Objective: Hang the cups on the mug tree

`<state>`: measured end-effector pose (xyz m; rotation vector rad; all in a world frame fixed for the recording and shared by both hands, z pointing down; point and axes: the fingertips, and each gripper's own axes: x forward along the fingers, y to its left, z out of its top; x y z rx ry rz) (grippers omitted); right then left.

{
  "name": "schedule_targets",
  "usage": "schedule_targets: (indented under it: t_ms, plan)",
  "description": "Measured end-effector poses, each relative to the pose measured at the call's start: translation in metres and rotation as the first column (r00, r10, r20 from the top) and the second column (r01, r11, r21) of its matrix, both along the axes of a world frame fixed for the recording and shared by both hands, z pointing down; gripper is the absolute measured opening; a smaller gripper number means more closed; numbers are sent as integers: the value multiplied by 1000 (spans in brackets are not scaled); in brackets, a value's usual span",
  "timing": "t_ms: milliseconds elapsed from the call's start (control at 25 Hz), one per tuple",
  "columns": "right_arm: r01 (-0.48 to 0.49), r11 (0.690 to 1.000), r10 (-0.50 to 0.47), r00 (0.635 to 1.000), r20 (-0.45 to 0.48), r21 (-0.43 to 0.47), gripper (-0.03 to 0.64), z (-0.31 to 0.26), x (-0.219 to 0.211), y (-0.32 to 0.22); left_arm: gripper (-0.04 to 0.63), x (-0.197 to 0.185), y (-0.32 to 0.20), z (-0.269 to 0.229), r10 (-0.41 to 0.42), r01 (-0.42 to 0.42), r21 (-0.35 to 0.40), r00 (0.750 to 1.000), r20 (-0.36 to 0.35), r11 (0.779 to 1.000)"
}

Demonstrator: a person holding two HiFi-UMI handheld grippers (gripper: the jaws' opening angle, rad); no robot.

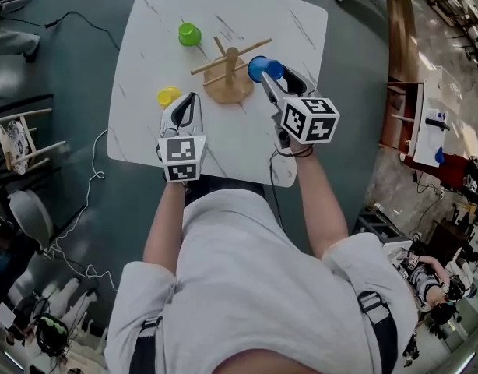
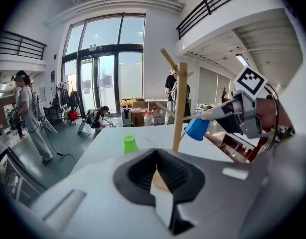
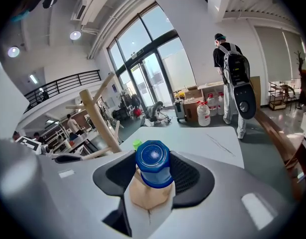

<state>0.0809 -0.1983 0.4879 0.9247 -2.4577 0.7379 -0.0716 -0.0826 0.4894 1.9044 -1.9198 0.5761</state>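
The blue cup [image 3: 154,164] sits clamped in my right gripper [image 1: 272,76], jaws held wide around it, base toward me and mouth away, I'd say so it can slide onto a peg. The tree [image 1: 230,72] stands just left of those jaws, one peg reaching close beside the cup. My left gripper [image 1: 192,100] is closed and empty, held back, probably to stay clear. The yellow cup [image 1: 168,96] lies just left of it and the green cup [image 1: 189,33] farther ahead, both on the table [image 1: 247,14]. That makes three cups, one tree, none hung.
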Motion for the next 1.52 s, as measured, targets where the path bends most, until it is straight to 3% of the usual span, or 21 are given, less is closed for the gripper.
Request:
schedule_targets:
  t_ms: [920,1400,1520]
  plan:
    - [37,999,-34,998,61,-41,219,22,-34,-29,3,-26,8,10,-89,89,-30,996,28,996]
    - [70,997,-70,997,27,-20,223,35,-42,-23,3,-33,24,10,-125,126,-34,991,41,991]
    - [86,996,-86,996,-15,3,274,41,-42,-21,3,-33,29,11,-127,129,-36,991,42,991]
